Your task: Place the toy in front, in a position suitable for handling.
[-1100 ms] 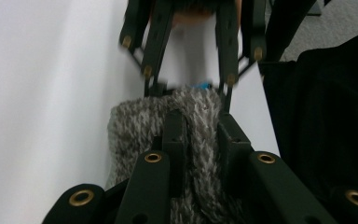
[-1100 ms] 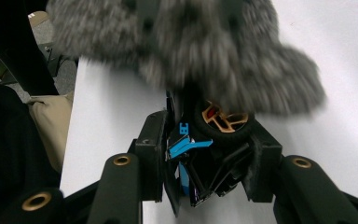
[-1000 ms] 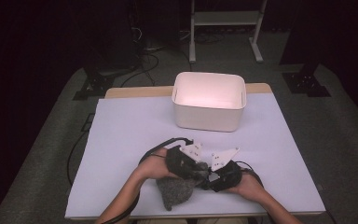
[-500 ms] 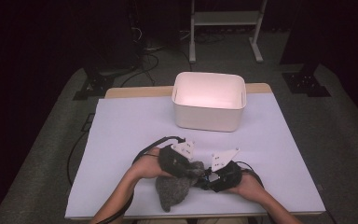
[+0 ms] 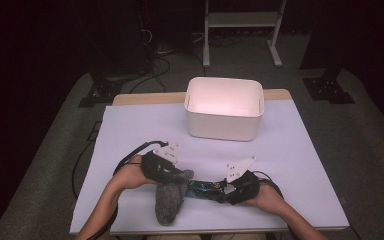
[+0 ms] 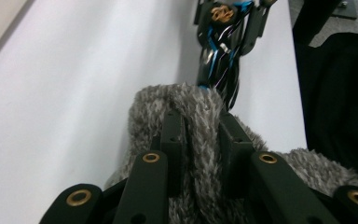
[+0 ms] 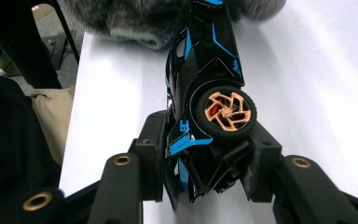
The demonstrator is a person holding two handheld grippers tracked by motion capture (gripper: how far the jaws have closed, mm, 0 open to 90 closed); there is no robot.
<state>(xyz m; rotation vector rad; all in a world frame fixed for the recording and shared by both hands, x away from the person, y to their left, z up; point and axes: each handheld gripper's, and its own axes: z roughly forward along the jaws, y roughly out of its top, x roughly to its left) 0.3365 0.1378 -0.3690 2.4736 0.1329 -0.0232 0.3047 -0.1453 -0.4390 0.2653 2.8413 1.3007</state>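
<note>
A black and blue toy car [image 7: 205,70] with copper-coloured wheels lies on its side between the jaws of my right gripper [image 7: 205,154], which is shut on its rear end. In the high view the car [image 5: 202,187] bridges the two hands near the table's front edge, with the right gripper [image 5: 221,190] at its right end. My left gripper [image 6: 198,116] is shut on a fold of a grey furry cover [image 6: 200,135]. That cover [image 5: 167,205] hangs down from the left gripper [image 5: 179,176] and still touches the car's far end [image 6: 223,42].
A white open bin [image 5: 225,107] stands at the back middle of the white-covered table [image 5: 130,130]. The person's forearms come in over the front edge. Dark floor, cables and a metal stand lie beyond the table.
My left gripper has moved to the left with the furry cover in it, so more of the car shows. The right gripper has kept still with the car.
</note>
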